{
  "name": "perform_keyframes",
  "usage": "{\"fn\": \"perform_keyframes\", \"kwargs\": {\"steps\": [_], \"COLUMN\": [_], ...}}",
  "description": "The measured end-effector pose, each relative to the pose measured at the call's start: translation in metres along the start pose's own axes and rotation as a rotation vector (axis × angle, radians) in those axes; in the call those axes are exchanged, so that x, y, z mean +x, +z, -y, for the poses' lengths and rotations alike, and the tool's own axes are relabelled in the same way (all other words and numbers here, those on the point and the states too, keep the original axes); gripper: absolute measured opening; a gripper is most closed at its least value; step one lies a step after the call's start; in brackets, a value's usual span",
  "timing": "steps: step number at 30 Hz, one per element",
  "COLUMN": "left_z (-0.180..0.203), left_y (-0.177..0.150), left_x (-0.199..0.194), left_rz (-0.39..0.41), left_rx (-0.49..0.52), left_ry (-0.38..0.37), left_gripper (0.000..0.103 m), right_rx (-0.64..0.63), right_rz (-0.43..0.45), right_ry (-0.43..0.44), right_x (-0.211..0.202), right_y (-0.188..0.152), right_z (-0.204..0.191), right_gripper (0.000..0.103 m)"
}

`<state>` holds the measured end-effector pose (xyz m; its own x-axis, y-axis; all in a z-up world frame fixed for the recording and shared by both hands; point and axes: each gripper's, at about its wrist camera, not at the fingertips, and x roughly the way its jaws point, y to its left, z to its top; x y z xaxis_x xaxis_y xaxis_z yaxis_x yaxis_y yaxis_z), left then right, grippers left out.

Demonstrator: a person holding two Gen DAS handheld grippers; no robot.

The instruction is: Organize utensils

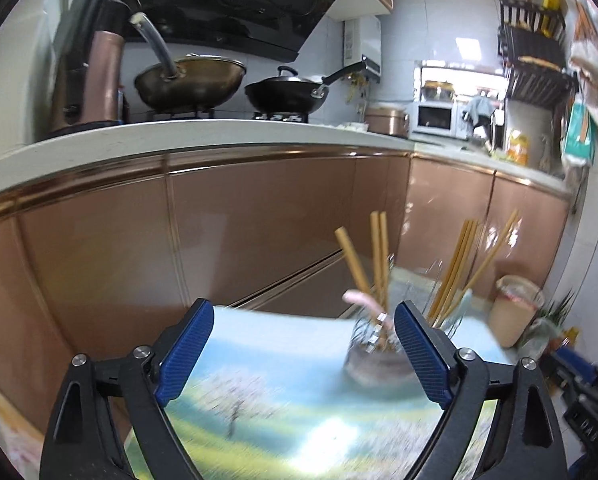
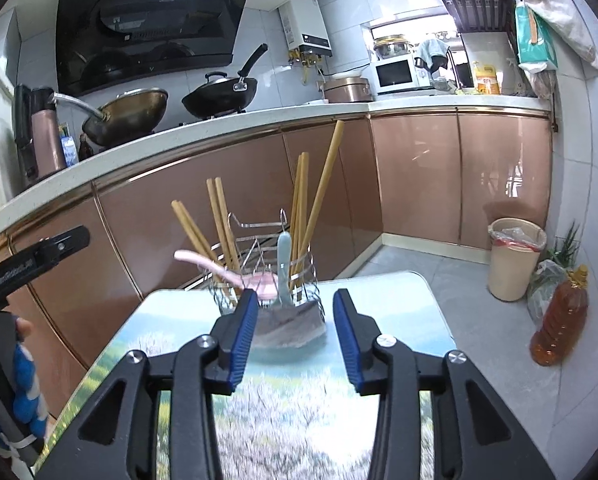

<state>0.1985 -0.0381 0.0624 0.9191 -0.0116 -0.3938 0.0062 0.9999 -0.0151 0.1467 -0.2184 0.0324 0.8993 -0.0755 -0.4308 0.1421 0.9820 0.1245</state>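
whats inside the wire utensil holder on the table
The wire utensil holder holds wooden chopsticks standing in groups, a pink spoon and a pale blue spoon. Their lower ends are blurred, and hidden partly by the right gripper.

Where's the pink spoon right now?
In the right wrist view, the pink spoon lies tilted in the wire utensil holder, left of the light blue spoon, among the chopsticks.

Tan chopsticks point(image 2: 219, 224), a pink spoon point(image 2: 235, 274) and a pale blue spoon point(image 2: 284, 268) stand over the table's point(image 2: 171, 320) blossom-tree meadow print (blue sky); cabinets point(image 2: 419, 176) are copper.
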Motion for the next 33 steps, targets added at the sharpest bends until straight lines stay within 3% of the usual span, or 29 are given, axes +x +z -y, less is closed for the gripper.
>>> {"fn": "perform_keyframes", "kwargs": {"steps": [13, 24, 29, 33], "left_z": [-0.030, -0.044, -0.046, -0.047], "left_y": [-0.037, -0.061, -0.069, -0.074], "left_x": [-0.081, -0.130, -0.139, -0.143], "left_rz": [-0.034, -0.016, -0.016, -0.017], "left_rx": [0.049, 0.062, 0.061, 0.062], "left_ry": [0.102, 0.112, 0.098, 0.092], "left_gripper": [0.100, 0.103, 0.103, 0.103], "right_rx": [-0.007, -0.059, -0.063, -0.056], "right_rz": [-0.007, -0.014, -0.007, -0.010], "right_ry": [-0.074, -0.112, -0.141, -0.158], "right_x": [-0.070, -0.108, -0.118, -0.122], "right_y": [-0.030, -0.053, -0.060, -0.065], "right_z": [-0.005, -0.013, -0.010, -0.004], "right_gripper": [0.047, 0.054, 0.062, 0.064]}}
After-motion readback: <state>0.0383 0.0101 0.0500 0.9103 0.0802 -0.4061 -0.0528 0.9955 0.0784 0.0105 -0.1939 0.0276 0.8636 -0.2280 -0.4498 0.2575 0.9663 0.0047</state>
